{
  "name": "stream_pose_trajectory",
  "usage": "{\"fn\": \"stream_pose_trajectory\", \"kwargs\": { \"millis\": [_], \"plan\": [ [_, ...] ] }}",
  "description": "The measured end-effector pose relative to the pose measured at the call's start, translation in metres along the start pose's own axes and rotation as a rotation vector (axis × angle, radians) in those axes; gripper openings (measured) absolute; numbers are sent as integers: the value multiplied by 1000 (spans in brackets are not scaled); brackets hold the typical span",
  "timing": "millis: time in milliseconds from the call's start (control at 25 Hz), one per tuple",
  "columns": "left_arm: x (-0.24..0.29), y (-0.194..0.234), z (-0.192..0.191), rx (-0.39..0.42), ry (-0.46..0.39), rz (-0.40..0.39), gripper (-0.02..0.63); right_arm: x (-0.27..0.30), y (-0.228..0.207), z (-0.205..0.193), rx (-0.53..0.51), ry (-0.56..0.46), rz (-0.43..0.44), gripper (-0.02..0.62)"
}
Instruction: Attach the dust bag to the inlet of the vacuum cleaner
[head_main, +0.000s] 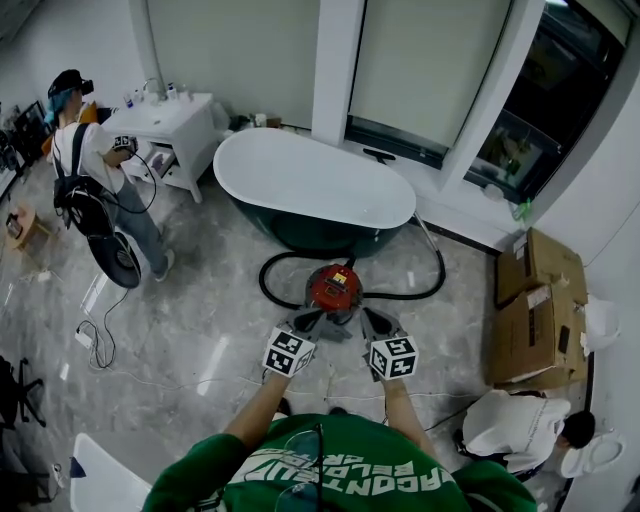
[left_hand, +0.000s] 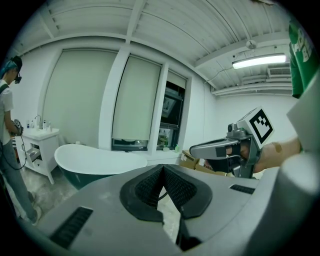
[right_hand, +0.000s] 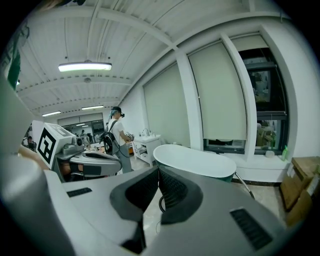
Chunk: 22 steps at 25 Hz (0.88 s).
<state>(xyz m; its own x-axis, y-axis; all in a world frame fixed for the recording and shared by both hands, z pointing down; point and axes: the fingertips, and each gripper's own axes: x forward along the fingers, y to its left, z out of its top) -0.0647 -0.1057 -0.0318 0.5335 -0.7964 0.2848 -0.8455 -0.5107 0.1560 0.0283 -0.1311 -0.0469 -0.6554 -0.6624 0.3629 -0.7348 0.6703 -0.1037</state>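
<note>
Vacuum cleaner (head_main: 334, 287): red-topped drum on the floor.
Dust bag: in no view; it may be fitted inside the vacuum cleaner or lie out of frame, and I cannot tell which.
Hose (head_main: 268, 272): black, looping out from both sides of the vacuum cleaner.
Bathtub (head_main: 310, 185): just behind the vacuum cleaner.
Left tool (head_main: 305, 322): pads pressed together, empty, near the vacuum cleaner's front left.
Right tool (head_main: 375, 322): likewise closed and empty, front right.
Bearing: the vacuum cleaner lies ahead, lower, between both tools; neither hand is nearer.
</note>
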Motion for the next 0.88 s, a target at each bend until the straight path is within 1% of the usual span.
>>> {"fn": "stream_pose_trajectory", "kwargs": {
  "millis": [320, 880],
  "plan": [
    [0, 3, 6, -8, -21, 2, 5, 6, 15, 9, 6, -32, 34, 11],
    [-5, 0, -1, -34, -28, 2, 5, 5, 20, -11, 18, 25, 23, 11]
  ]
}}
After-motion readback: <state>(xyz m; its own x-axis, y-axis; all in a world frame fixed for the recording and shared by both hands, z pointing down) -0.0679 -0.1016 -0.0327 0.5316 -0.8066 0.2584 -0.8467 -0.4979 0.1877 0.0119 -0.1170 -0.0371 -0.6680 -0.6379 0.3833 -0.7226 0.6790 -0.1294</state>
